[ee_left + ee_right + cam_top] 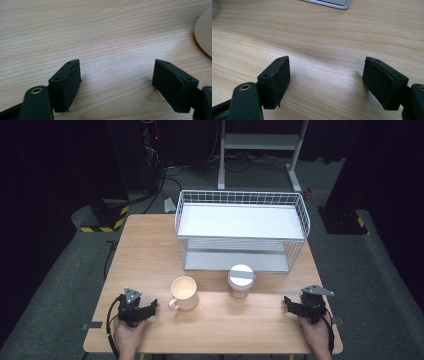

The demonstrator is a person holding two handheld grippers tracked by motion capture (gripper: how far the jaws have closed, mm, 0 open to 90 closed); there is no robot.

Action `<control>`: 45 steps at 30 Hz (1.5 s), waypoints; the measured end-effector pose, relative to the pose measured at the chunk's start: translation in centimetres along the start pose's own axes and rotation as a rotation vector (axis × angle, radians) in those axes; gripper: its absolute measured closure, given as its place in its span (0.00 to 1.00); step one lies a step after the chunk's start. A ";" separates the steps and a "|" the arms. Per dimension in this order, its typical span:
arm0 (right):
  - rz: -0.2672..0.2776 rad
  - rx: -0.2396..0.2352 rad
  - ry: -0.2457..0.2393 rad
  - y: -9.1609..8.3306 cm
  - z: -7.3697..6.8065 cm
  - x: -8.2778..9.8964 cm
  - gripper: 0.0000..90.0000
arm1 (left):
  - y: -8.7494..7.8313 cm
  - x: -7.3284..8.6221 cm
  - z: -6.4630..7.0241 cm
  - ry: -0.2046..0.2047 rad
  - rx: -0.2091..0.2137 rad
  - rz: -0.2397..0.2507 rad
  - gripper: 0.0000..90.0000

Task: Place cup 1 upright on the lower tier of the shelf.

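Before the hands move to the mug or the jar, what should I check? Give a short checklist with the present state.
1. Left gripper jaws apart, nothing between them: ok.
2. Right gripper jaws apart, nothing between them: ok.
3. Mug upright on the table, handle toward the left gripper: ok.
4. Jar upright, lid on: ok.
5. Bare table between each gripper and the nearest item: ok.
6. Wire rack top shelf free: ok; lower shelf: cannot tell.

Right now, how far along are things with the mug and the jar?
Nothing looks done: the mug and the lidded jar stand on the table before the wire rack. Both hand-held grippers, left and right, rest open and empty. Any grasping remains.
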State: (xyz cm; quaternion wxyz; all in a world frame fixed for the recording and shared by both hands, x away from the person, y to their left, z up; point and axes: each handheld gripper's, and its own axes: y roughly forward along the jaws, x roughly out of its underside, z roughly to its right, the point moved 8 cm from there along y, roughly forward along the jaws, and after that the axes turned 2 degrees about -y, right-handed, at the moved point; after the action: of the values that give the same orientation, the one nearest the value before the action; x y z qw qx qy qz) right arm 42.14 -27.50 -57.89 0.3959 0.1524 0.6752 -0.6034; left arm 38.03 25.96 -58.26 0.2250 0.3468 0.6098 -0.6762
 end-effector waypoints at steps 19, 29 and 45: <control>-0.002 -0.005 0.000 0.0 0.0 0.0 0.25 | 0.0 0.0 0.0 -0.005 0.002 0.000 0.26; -0.017 -0.021 -0.008 0.0 -0.2 0.2 0.16 | 0.0 0.0 0.0 -0.007 0.003 -0.001 0.26; 0.029 -0.056 -0.014 -1.0 -1.5 0.4 0.16 | 0.0 0.0 0.0 -0.008 0.002 -0.001 0.26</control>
State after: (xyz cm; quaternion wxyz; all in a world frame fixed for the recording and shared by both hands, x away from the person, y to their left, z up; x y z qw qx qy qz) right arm 40.66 -26.40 -57.61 0.4136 0.1469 0.6867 -0.5795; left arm 38.01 25.99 -58.25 0.2269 0.3440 0.6083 -0.6784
